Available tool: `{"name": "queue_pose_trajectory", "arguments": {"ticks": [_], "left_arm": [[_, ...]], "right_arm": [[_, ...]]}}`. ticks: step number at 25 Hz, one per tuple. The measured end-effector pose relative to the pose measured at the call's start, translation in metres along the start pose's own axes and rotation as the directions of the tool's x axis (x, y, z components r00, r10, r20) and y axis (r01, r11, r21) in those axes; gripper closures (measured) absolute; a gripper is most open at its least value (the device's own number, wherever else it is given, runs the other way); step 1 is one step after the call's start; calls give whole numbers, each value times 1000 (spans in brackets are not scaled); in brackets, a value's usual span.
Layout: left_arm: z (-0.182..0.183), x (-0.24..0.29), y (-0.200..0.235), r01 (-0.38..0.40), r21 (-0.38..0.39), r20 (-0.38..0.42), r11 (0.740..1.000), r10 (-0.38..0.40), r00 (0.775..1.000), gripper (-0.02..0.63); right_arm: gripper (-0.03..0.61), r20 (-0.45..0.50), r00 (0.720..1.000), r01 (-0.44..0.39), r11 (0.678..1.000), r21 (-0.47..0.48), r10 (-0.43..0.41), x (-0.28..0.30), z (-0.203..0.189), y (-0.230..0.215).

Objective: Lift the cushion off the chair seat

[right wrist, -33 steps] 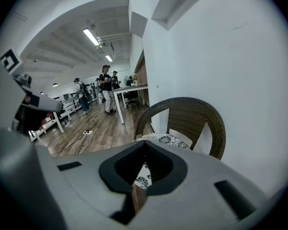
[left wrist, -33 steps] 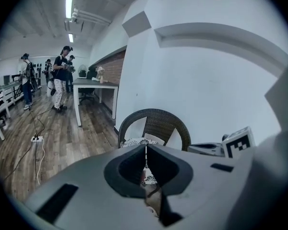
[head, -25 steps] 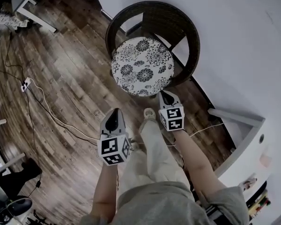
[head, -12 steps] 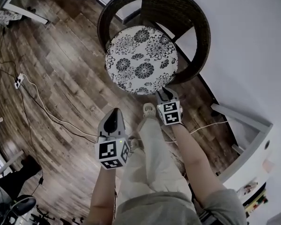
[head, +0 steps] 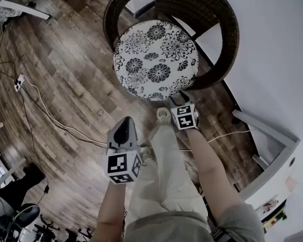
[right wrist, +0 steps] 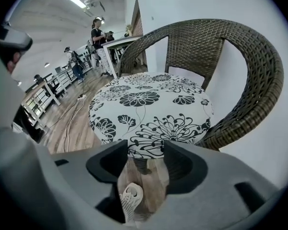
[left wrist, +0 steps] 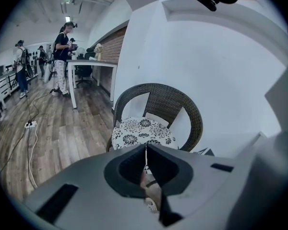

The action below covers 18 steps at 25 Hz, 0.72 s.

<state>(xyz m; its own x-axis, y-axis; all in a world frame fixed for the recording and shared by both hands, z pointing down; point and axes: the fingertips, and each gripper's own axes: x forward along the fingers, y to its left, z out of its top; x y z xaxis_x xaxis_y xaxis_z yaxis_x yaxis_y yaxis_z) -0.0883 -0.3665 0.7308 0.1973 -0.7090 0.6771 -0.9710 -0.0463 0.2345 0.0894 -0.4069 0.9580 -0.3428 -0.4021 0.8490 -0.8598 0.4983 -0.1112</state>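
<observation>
Beside cushion (head: 155,59), right tool (right wrist: 145,152) lowered, jaws opened

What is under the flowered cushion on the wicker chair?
The cushion lies on the wicker chair and covers the seat completely, so the seat surface cannot be seen. Below its front edge, the right gripper view shows only a dark chair leg and wooden floor.

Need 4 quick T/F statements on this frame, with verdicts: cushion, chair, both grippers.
1. The floral cushion lies on the wicker chair seat. True.
2. The right gripper is shut on the cushion. False: its jaws have just been opening, stand apart and clamp nothing; the cushion's edge is just ahead.
3. The left gripper is shut and empty. True.
4. The chair stands mid-room. False: it stands by the white wall.
</observation>
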Motion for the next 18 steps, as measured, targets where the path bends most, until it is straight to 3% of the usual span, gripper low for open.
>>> {"name": "queue_pose_trajectory", "arguments": {"ticks": [13,16,18], "left_arm": [[-9,-3,-3,11,-3,-21,1000,-11,1000,604],[-6,-5,-3,16,-3,-23,1000,-16,1000,604],[-2,-6,-3,21,-3,-22,1000,-22,1000,604]], "right_arm": [[387,-52,999,5,999,-44,-7,12,-4,0],[433,-66,998,6,998,-59,-10,10,0,3],[513,-76,997,16,997,-78,-22,8,4,2]]}}
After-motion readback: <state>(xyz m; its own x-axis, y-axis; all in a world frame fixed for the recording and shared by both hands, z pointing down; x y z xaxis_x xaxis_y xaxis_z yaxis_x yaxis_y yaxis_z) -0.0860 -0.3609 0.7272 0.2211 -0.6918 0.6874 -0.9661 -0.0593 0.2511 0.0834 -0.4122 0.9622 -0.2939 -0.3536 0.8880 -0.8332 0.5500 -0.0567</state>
